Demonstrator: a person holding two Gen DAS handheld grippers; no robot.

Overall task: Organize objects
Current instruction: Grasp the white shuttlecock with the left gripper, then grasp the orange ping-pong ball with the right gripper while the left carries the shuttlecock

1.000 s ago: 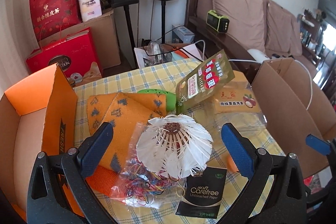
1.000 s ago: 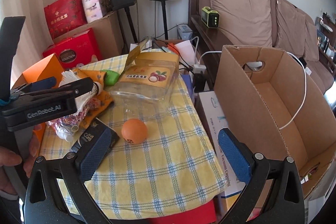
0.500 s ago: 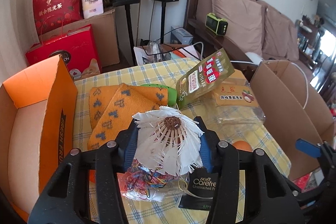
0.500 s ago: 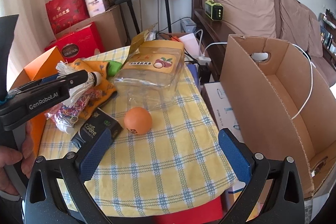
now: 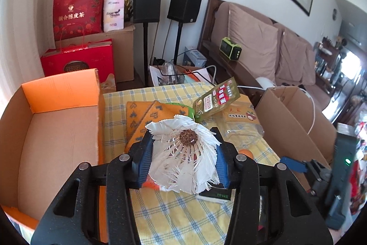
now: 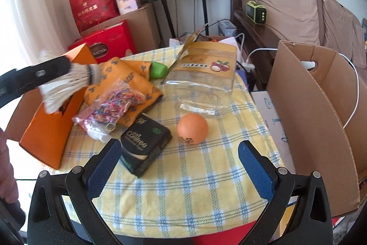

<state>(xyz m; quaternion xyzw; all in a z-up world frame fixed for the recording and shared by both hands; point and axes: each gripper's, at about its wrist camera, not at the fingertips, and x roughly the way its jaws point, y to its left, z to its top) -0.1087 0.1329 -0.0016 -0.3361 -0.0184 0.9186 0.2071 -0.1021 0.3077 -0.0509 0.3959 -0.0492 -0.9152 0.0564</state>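
Above table's left edge: left gripper (image 5: 183,161) clamps shuttlecock (image 5: 183,157), carrying toward orange box (image 5: 57,130); next, release inside. Right gripper (image 6: 180,167) wide, empty.

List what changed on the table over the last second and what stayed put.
The left gripper closed on the white shuttlecock and lifted it off the bag of rubber bands, toward the orange box. The right gripper stayed open and empty. The orange ball, black tissue pack and orange cloth stayed put.

Ball (image 6: 192,129) right of tissue pack (image 6: 145,144), cloth (image 6: 125,84) behind, boxes (image 6: 321,121) flanking table (image 6: 183,194)
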